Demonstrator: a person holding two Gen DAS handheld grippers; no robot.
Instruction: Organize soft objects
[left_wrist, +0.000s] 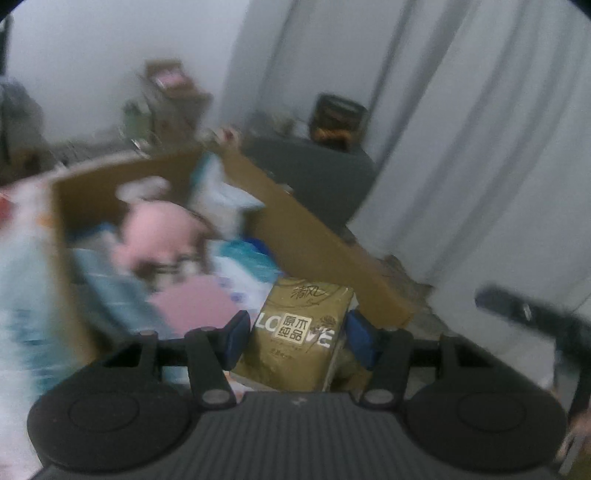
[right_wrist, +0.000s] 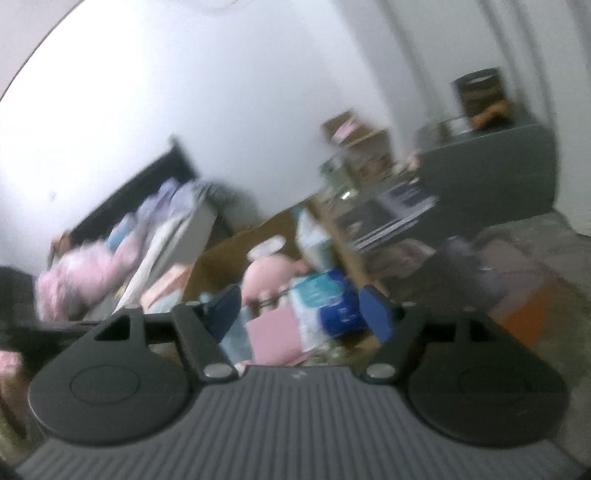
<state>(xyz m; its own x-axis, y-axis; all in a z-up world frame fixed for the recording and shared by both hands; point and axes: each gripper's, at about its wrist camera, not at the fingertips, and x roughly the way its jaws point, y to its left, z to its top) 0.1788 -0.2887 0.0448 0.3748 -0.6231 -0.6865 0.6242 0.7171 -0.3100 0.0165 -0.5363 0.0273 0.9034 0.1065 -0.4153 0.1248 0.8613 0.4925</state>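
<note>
My left gripper (left_wrist: 297, 334) is shut on a gold tissue pack (left_wrist: 295, 332) with white lettering, held over the near right corner of an open cardboard box (left_wrist: 306, 236). Inside the box lie a pink plush toy (left_wrist: 159, 229), a pink flat pack (left_wrist: 195, 302) and several white and blue soft packs (left_wrist: 243, 266). My right gripper (right_wrist: 299, 308) is open and empty, above the same box (right_wrist: 221, 254). Through its fingers I see the pink plush (right_wrist: 266, 280), a blue and white pack (right_wrist: 332, 302) and the pink flat pack (right_wrist: 273, 332). Both views are motion-blurred.
A dark grey cabinet (left_wrist: 325, 177) with a black container (left_wrist: 338, 118) stands behind the box by grey curtains (left_wrist: 461, 147). A pile of pink and pale bags (right_wrist: 92, 273) lies left of the box. Cluttered shelves (right_wrist: 362, 155) stand along the white wall.
</note>
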